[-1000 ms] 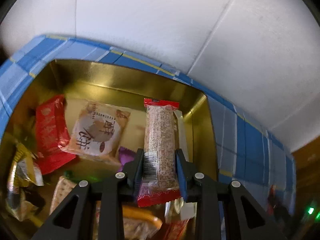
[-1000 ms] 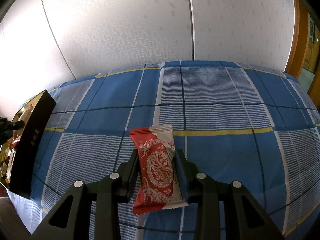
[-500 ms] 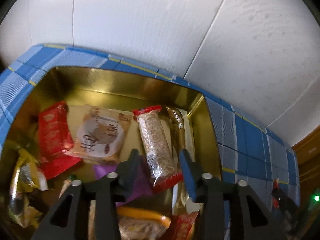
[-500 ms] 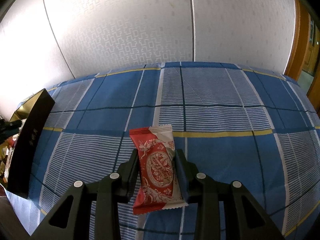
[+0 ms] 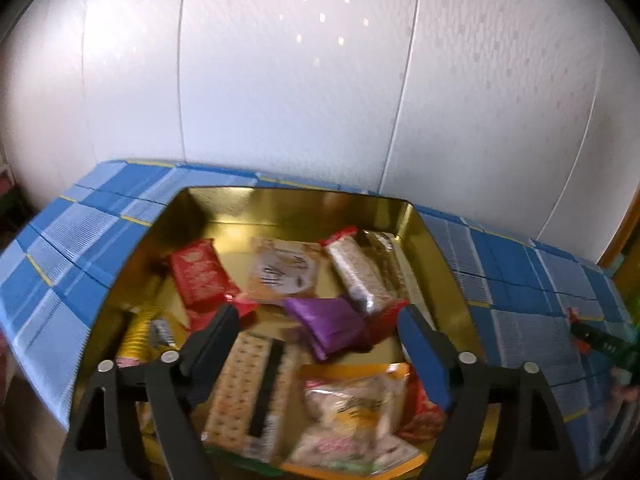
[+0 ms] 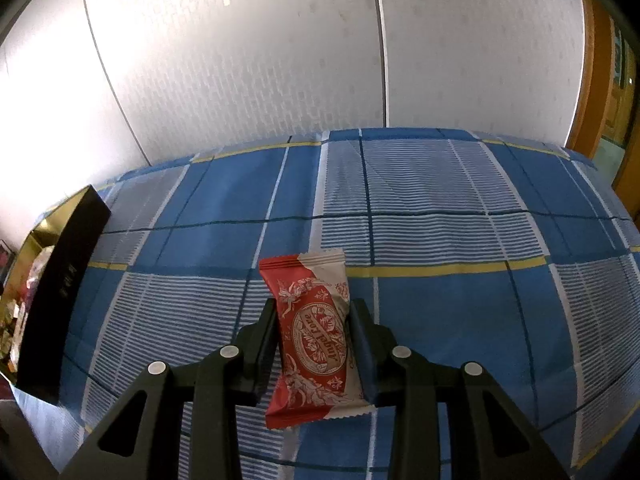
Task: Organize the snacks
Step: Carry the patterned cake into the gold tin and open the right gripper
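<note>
Over the gold tin (image 5: 436,240), your left gripper (image 5: 316,336) is opening its fingers, nothing between them; the clear sesame bar (image 5: 358,270) lies loose inside near the tin's far right corner. Well right of the tin, above the blue plaid cloth (image 6: 440,208), your right gripper (image 6: 314,340) pinches the red-and-white wafer pack (image 6: 314,332) across its middle. Light, crinkly film, likely crushable: hold mid-body, gently. Its oval label faces you inverted; I can't read it reliably.
</note>
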Demonstrator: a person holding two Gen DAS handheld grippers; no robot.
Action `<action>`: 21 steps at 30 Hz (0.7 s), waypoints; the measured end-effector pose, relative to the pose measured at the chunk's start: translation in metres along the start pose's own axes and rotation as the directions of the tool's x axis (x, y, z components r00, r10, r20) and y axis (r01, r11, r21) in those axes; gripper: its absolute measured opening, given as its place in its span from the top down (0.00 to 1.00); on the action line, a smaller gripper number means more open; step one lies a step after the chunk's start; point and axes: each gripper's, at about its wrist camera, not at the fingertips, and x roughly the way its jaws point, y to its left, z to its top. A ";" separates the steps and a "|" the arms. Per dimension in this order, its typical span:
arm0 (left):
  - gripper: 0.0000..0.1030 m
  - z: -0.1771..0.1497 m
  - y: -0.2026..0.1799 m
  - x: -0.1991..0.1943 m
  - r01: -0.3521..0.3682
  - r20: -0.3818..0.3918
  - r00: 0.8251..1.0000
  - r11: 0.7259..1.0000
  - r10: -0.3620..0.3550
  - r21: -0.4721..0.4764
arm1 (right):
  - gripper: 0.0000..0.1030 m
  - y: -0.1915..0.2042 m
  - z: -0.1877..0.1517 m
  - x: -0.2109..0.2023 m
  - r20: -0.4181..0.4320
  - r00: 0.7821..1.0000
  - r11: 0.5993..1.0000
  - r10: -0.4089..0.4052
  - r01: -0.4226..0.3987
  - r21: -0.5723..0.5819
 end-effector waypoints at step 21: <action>0.01 -0.019 0.065 -0.022 -0.107 0.047 0.992 0.986 0.114 -0.125 | 0.66 0.106 -0.044 -0.029 0.033 0.978 0.970 0.207 -0.200 -0.141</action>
